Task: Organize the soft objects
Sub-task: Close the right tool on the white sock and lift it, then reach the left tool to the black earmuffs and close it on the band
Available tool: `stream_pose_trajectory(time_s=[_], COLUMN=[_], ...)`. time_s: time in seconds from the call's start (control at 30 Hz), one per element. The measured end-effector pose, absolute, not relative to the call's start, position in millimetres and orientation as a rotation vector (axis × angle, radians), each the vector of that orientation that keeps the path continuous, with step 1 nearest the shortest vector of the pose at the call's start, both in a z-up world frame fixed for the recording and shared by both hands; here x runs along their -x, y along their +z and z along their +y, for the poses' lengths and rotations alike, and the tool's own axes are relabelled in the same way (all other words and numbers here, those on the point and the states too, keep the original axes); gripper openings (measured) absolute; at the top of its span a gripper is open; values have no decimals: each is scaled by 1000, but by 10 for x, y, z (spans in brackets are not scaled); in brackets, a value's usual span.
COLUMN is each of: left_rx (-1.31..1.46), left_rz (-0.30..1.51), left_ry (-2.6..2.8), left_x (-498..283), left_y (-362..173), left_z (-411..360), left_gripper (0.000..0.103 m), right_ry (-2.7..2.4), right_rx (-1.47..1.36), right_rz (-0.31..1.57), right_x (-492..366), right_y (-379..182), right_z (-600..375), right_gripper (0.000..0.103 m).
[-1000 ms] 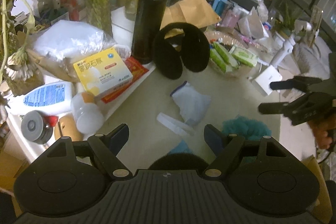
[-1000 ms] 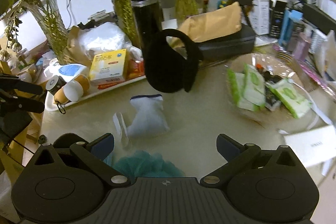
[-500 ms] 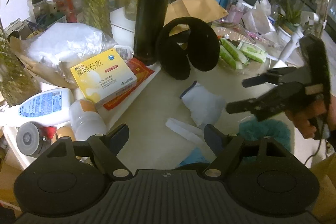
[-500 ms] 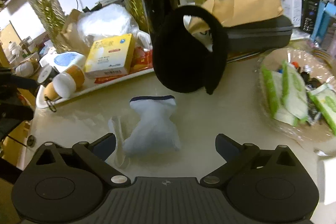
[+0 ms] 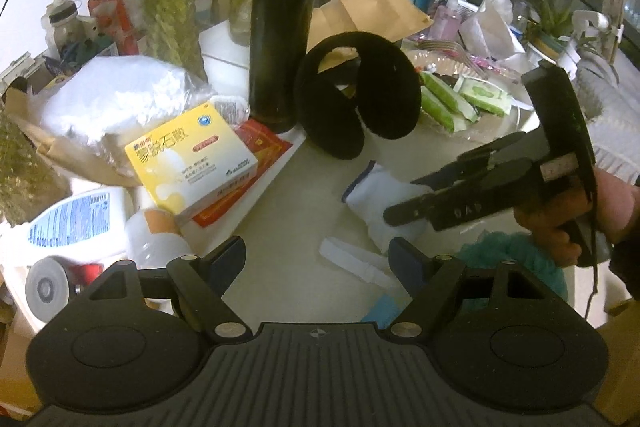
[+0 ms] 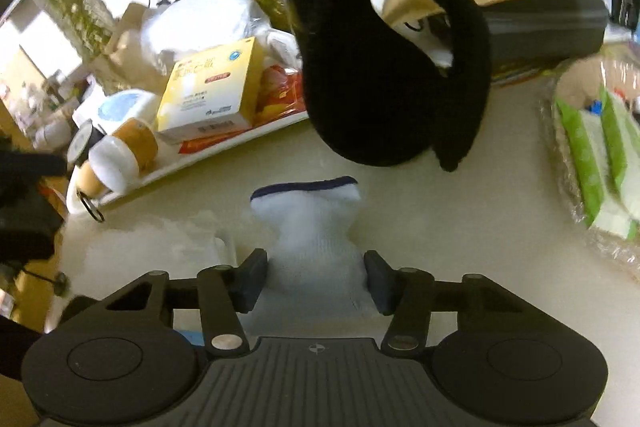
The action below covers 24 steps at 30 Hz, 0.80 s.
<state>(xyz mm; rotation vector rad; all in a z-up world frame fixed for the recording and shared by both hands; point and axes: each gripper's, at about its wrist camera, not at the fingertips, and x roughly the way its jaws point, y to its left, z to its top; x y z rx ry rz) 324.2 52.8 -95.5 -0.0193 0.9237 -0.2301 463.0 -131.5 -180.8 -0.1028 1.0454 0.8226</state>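
Since a moment ago my right gripper (image 6: 316,281) has come down and forward over the white sock (image 6: 316,239), and its fingers, wide apart before, have narrowed around it. In the right wrist view the sock lies at lower centre of the frame on the pale table (image 6: 460,227), its dark-edged cuff pointing toward the black earmuffs (image 6: 392,67) above it. The sock's near end sits between my two pads (image 6: 250,281); both appear to touch its sides, though I cannot tell how firmly they press. In the left wrist view, my left gripper (image 5: 318,259) hangs open at the bottom of the frame, holding nothing, with the right gripper (image 5: 404,199) reaching in from the right edge onto the sock (image 5: 376,191). A teal fluffy item (image 5: 516,259) lies at lower right.
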Motion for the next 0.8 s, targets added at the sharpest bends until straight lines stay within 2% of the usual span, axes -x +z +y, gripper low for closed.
stream_pose_trajectory(time_s=[0.17,0.7,0.8], left_rx=[20,28,28], left_rz=[891,681,642], left_ry=[-234,-280,-283], left_x=[-3292,-3639,-3756], left_y=[-923,-1004,-1119], left_z=[487,296,266], left_gripper=[79,78,74], right_ry=[829,712,698], right_rx=[147,-6,-32], right_rz=[973,872,855], right_x=[-4490,-4358,-4313], right_y=[-1681,-1235,-1197], right_z=[-1330,-2164,-2305], right_gripper=[51,51,51])
